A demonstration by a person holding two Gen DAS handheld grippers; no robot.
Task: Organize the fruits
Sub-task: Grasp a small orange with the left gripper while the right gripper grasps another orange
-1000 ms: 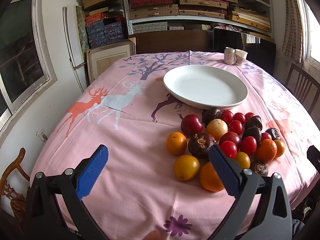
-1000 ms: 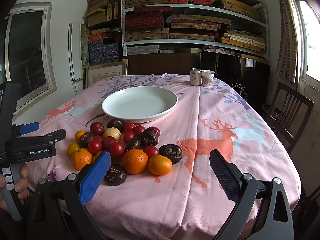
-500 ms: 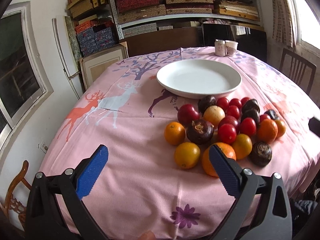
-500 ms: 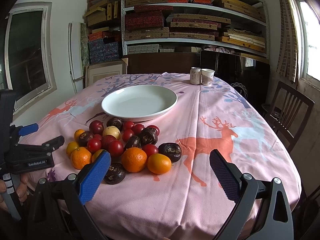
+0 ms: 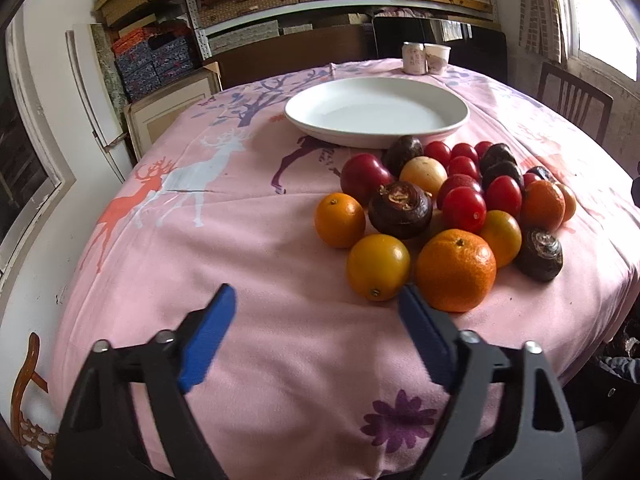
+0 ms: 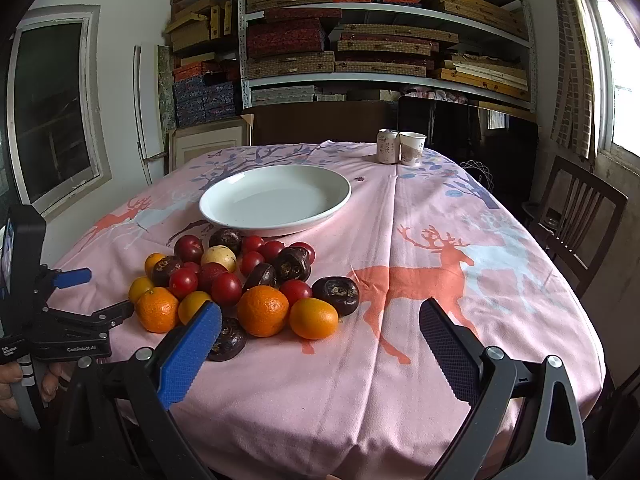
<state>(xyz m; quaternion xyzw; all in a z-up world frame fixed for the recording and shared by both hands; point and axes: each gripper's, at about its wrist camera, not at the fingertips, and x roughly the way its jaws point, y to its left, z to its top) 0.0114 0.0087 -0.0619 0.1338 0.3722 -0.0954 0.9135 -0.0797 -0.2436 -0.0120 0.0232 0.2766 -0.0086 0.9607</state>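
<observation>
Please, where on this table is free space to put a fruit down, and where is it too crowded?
The plate is bare inside. The cloth right of the fruit pile, around the orange deer, is free up to the can and cup. The left side by the white deer is free too. Between pile and plate it is crowded.

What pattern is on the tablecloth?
The tablecloth is pink, printed with orange and white deer plus purple trees and flowers; the right wrist view shows it best.

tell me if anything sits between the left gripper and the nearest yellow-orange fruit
Nothing visible does. The left gripper is open just short of the yellow-orange fruit, with only bare tablecloth between them.
</observation>
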